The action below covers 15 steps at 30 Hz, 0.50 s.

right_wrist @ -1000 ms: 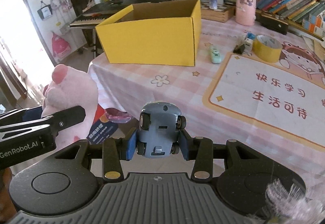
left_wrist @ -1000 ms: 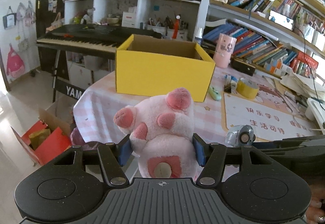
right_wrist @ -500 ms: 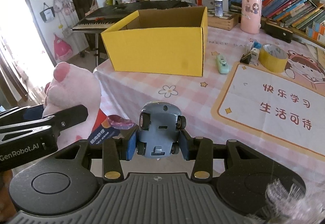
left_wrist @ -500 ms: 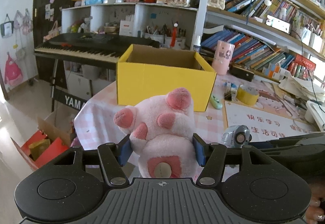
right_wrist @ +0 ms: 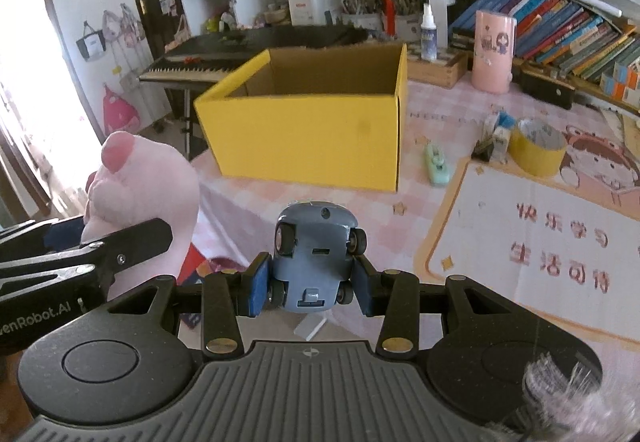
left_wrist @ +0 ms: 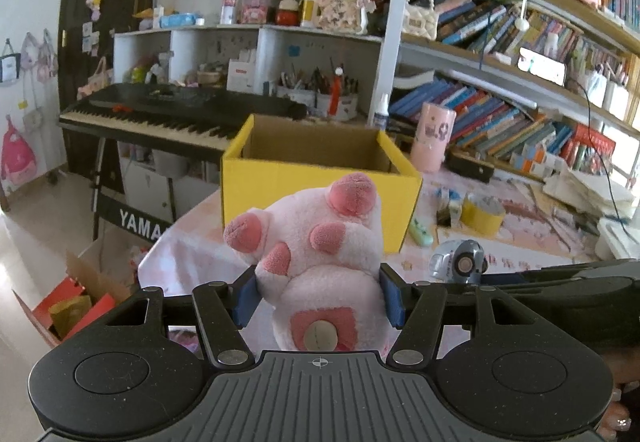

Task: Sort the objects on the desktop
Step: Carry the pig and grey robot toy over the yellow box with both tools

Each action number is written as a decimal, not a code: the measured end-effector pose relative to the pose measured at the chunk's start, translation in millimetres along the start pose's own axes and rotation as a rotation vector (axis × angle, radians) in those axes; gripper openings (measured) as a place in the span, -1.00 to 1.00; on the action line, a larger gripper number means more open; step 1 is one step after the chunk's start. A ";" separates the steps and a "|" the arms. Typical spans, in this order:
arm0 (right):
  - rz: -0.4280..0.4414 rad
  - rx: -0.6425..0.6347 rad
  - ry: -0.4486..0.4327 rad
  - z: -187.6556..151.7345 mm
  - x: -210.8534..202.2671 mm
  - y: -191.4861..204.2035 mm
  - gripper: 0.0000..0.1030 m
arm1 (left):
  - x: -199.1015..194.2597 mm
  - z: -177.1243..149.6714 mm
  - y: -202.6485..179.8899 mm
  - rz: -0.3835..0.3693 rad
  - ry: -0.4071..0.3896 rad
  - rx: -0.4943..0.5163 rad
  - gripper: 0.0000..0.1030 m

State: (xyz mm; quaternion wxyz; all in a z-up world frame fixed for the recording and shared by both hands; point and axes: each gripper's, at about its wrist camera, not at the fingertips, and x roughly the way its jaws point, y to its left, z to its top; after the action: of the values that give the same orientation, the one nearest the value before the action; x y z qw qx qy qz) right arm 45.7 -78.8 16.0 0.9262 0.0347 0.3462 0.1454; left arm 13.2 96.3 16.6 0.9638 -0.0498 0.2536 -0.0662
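Note:
My left gripper is shut on a pink plush toy, held in the air in front of the open yellow cardboard box. My right gripper is shut on a small blue-grey toy car, underside up, above the near edge of the pink checked table. The box stands ahead of it and shows nothing inside. The plush shows at the left of the right wrist view, and the car at the right of the left wrist view.
On the table right of the box lie a green stapler-like item, a yellow tape roll, a binder clip, a pink cup and a printed mat. A keyboard and bookshelves stand behind. A red box sits on the floor at left.
Both grippers have risen and tilted up with their toys still held, so the box's opening now shows more. The grips have not changed.

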 end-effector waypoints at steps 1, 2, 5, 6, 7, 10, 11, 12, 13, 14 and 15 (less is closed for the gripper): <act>0.001 0.001 -0.010 4.5 0.2 -0.6 -0.22 | 0.9 3.1 0.3 0.001 -0.008 -0.004 0.16; 0.002 0.002 -0.018 8.3 -0.2 -0.9 -0.22 | 2.4 7.0 0.6 0.002 -0.016 -0.010 0.16; 0.008 0.004 -0.046 22.9 0.7 -3.5 -0.22 | 7.3 18.1 1.5 0.001 -0.043 -0.026 0.16; 0.011 0.005 -0.055 28.8 1.4 -4.6 -0.22 | 9.3 21.7 1.3 0.003 -0.052 -0.030 0.16; 0.014 0.006 -0.062 33.6 2.1 -5.9 -0.22 | 11.5 26.0 1.1 0.006 -0.064 -0.032 0.16; 0.024 0.004 -0.087 50.9 6.0 -9.6 -0.22 | 18.4 38.2 0.6 0.012 -0.094 -0.033 0.16; 0.027 0.000 -0.095 56.7 7.9 -10.7 -0.22 | 21.6 42.8 0.0 0.014 -0.103 -0.033 0.16; 0.031 -0.004 -0.103 63.8 10.8 -12.2 -0.22 | 24.9 46.9 -0.5 0.016 -0.111 -0.030 0.16; 0.036 -0.007 -0.110 70.0 13.6 -13.6 -0.22 | 28.3 50.1 -1.7 0.019 -0.118 -0.028 0.16; 0.041 -0.010 -0.116 75.2 15.8 -15.2 -0.22 | 32.7 54.3 -3.1 0.021 -0.124 -0.025 0.16; 0.046 -0.015 -0.124 82.1 19.0 -17.1 -0.22 | 38.0 59.0 -4.2 0.022 -0.129 -0.022 0.16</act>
State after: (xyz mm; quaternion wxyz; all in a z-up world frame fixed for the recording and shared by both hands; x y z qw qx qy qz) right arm 117.1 -86.6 63.4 0.9425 0.0446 0.2864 0.1666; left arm 74.8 90.0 50.0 0.9782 -0.0615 0.1922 -0.0493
